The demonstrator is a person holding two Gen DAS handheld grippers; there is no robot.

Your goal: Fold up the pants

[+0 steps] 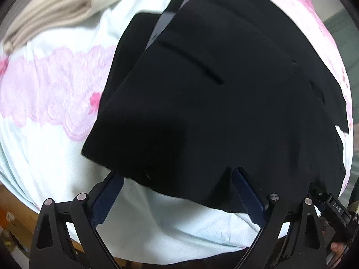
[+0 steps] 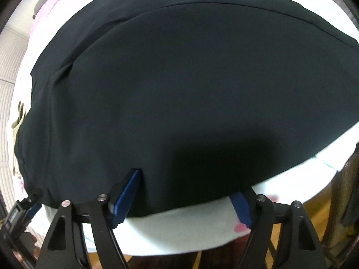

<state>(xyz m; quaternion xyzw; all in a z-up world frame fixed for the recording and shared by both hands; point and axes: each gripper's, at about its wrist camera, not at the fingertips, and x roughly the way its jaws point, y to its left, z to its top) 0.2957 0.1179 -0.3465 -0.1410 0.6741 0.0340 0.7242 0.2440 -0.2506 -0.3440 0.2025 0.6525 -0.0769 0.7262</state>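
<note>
Floral sheet (image 1: 51, 85); beige cloth (image 1: 56, 6) only in left view, black pants (image 2: 179, 78)

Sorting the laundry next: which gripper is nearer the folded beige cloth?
Left. The left gripper straddles the black pants' hem, beige cloth beyond; the right gripper sees no beige cloth.

Both fisheye views are bending straight edges into curves, and a dark rim is closing in at the corners. Even, fairly bright light is washing out the pale sheet (image 1: 51, 148), which is smearing with slight blur. The black pants (image 1: 213, 103) are swallowing nearly all detail; a deeper shadow is pooling on the cloth near the lower middle of the right wrist view, just ahead of the fingers (image 2: 128, 195).
</note>
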